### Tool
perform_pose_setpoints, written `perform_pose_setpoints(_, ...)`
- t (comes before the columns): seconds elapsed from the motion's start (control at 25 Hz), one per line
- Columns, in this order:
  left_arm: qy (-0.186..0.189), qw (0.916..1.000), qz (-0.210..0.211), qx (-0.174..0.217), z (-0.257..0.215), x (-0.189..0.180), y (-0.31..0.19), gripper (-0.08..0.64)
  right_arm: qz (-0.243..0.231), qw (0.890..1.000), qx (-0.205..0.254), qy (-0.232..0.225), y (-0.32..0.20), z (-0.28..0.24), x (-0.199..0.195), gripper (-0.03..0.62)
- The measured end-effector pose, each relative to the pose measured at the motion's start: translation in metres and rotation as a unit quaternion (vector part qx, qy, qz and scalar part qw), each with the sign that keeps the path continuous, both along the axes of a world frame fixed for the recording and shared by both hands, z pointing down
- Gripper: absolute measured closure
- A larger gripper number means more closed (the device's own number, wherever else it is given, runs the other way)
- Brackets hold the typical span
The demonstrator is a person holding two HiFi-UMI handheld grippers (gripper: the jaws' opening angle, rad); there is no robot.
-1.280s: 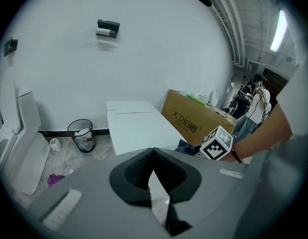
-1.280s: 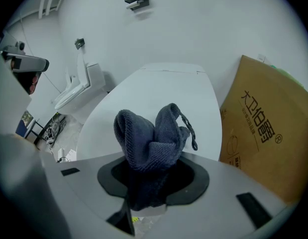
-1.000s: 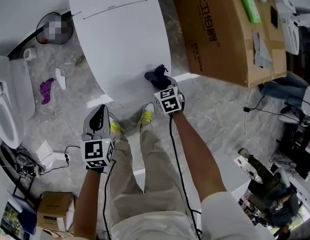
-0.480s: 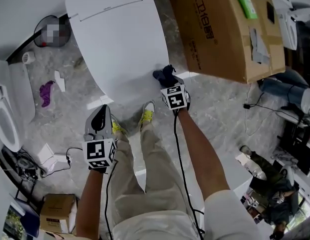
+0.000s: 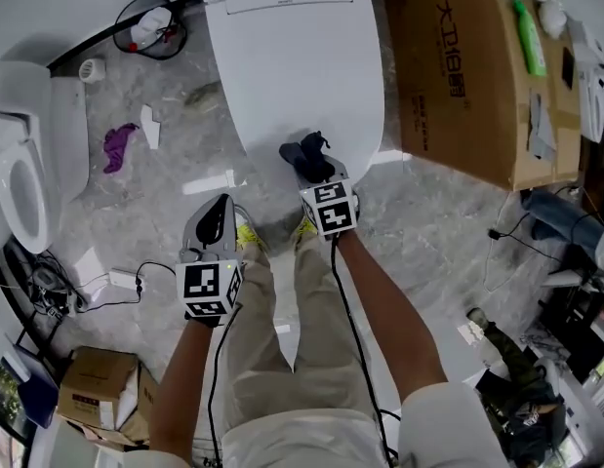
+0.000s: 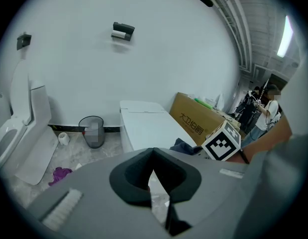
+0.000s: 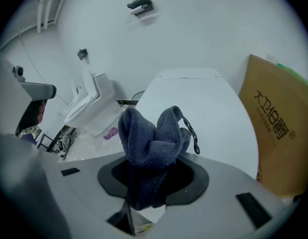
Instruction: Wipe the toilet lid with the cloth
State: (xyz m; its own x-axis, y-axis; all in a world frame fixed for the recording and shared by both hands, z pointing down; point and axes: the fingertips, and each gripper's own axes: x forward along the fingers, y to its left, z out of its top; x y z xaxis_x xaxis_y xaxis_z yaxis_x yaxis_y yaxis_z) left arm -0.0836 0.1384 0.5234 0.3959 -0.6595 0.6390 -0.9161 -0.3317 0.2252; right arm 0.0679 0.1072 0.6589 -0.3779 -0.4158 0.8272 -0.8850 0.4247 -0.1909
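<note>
At the near edge of the toilet lid (image 5: pixel 292 66), the cloth (image 7: pixel 153 138) sits bunched in my right gripper (image 7: pixel 146 193). The jaws are clamped on its lower folds, with two soft lobes and a hanging loop standing free above them. Whether the cloth touches the lid yet, I cannot tell. It reads to me as a light, limp, knitted rag that will drape and drag rather than push. I judge the present hold, low in the bunch, to be the right one, since it leaves loose cloth forward to flatten against the lid. The lid looks smooth, hard and closed, so the cloth should slide easily, and downward pressure is what will make it wipe. My left gripper (image 5: pixel 210 224) hangs short of the lid's near edge, off to its left, jaws together on nothing. Right of the lid stands a cardboard box (image 5: pixel 467 76), and beyond its far left corner a waste bin (image 5: pixel 150 27).
</note>
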Motion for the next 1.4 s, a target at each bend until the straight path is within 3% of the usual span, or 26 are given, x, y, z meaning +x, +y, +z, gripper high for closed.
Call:
perform_pose_setpoints(0.28, -0.013, 0.9996, -0.022, -0.008, 0.003, -0.041, 0.011, 0.558, -0.06, 0.998, -0.016, -0.031, 0.015, 0.013, -0.104, 0.451)
perform_pose_setpoints(0.6, -0.015, 0.9997, -0.009, -0.015, 0.007, -0.045, 0.017, 0.558, -0.09, 0.996, -0.012, -0.02, 0.028, 0.033, -0.108, 0.454)
perform_pose_setpoints(0.76, -0.008, 0.9999, -0.005, -0.012, 0.004, -0.028, 0.012, 0.558, -0.097, 0.995, -0.016, -0.014, 0.029, 0.033, -0.09, 0.454)
perform_pose_setpoints(1.12, 0.008, 0.9993, 0.037, -0.008, 0.002, 0.022, 0.007, 0.558, -0.059, 0.998, -0.011, 0.009, 0.023, 0.034, -0.011, 0.456)
perform_pose_setpoints(1.4, 0.001, 0.9984, 0.055, -0.017, 0.007, 0.038, 0.011, 0.558, -0.029, 0.999, -0.006, 0.02, 0.024, 0.035, 0.041, 0.456)
